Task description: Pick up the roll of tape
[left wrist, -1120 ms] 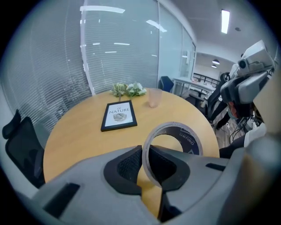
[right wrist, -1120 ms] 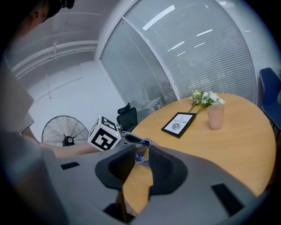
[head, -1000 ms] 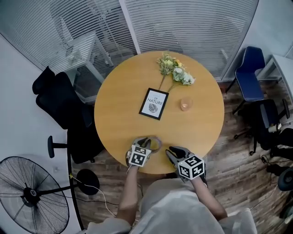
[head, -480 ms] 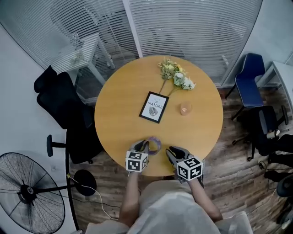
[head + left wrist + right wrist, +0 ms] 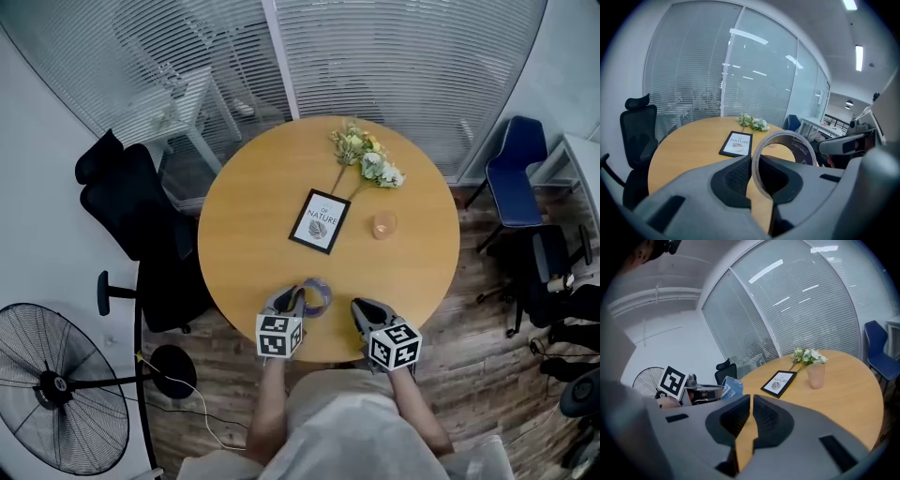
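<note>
The left claw (image 5: 752, 161) pinches the roll of tape (image 5: 805, 151) through its wall, one pad inside the ring and one outside. That is why the roll stands on edge with its open centre facing sideways. In the head view this claw sits at the near rim of the desk (image 5: 246, 234), with the roll poking out past its tip. I judge the roll to be off the wood, so the pick-up looks all but done. The right claw (image 5: 751, 401) has just been closing, and its jaws are now nearly pressed together with nothing between them. It sits idle beside the other claw, near the desk's edge. Farther out lie a framed card (image 5: 320, 221), a small cup (image 5: 382, 225) and a spray of flowers (image 5: 367, 157), all well apart from both claws. The roll's lower arc is hidden behind the left jaws, so whether it touches the desk cannot be seen directly
</note>
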The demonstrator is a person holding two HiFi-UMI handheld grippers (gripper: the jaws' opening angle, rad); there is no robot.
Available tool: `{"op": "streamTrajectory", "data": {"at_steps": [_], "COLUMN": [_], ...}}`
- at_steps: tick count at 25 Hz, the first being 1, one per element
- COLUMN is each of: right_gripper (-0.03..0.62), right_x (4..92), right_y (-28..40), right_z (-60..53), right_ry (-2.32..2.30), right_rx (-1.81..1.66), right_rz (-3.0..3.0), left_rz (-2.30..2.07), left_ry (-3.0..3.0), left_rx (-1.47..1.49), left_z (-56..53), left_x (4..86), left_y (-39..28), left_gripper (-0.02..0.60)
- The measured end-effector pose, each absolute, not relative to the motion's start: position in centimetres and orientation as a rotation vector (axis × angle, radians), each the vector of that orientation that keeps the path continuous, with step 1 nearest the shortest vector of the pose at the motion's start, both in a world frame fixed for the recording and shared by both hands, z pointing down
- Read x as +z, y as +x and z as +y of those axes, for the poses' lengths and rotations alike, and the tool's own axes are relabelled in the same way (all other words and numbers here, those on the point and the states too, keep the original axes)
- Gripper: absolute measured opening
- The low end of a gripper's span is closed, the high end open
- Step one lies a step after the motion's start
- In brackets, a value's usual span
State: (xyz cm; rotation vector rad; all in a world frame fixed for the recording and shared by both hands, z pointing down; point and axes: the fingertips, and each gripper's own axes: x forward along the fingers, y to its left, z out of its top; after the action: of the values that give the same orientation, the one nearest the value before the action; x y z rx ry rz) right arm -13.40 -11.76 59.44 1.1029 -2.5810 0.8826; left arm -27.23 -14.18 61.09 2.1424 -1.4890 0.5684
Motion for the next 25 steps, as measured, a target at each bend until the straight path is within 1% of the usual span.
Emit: {"op": "streamTrajectory", "data": {"at_steps": [3,25], "right_gripper": [-0.002,-0.003], "right_x": [59.35,59.98], "right_y": [-13.06,-12.93], "right_z": [-11.97,-11.8], "right_ry": [1.119,1.103], "right_rx": [0.863,0.842], "right_rz": [-2.578,-2.565], "left_rz": [-1.496,-1.487], "left_ry": [2.134,2.123], "left_rx": [0.561,0.522], "left_z": [-14.14,-14.27], "left_x": [61.05,61.47], "left_y": [-27.37,-26.99], "left_gripper": [0.048,0.048]}}
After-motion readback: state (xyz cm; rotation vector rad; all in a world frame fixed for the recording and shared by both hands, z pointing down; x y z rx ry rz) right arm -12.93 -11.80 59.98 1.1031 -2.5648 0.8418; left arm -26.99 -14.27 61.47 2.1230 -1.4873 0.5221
